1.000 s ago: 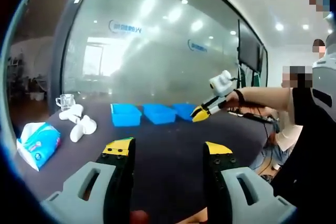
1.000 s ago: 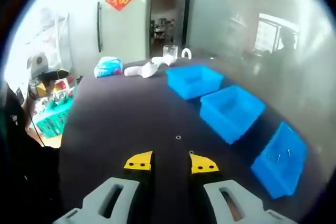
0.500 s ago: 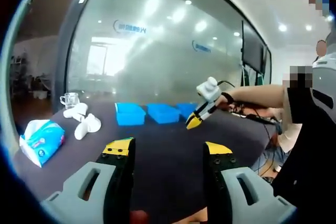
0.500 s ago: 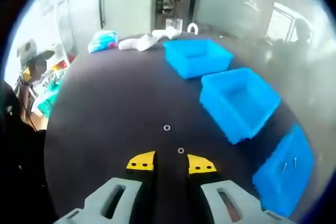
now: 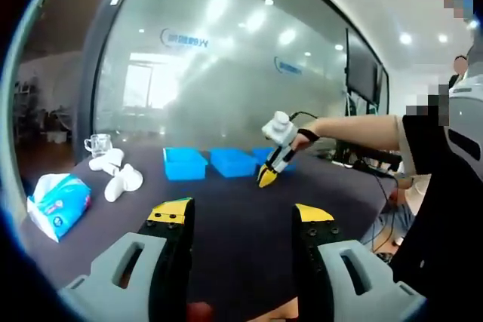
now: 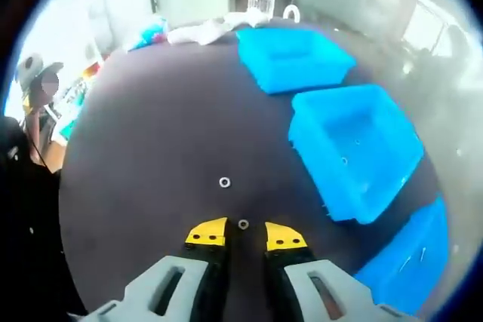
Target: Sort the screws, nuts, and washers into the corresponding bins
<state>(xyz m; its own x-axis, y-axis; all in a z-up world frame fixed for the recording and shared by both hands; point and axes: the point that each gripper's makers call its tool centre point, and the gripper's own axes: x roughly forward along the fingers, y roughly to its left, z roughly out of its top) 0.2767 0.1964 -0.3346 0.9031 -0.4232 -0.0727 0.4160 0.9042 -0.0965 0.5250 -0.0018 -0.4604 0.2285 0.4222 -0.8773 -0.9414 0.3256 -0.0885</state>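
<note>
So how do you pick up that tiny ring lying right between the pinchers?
The small ring lies flat on the dark table, already between the open tips of the right gripper. Probably best to come straight down from above and pinch its outer rim on two opposite sides. It looks too thin and flat to catch from the side.
</note>
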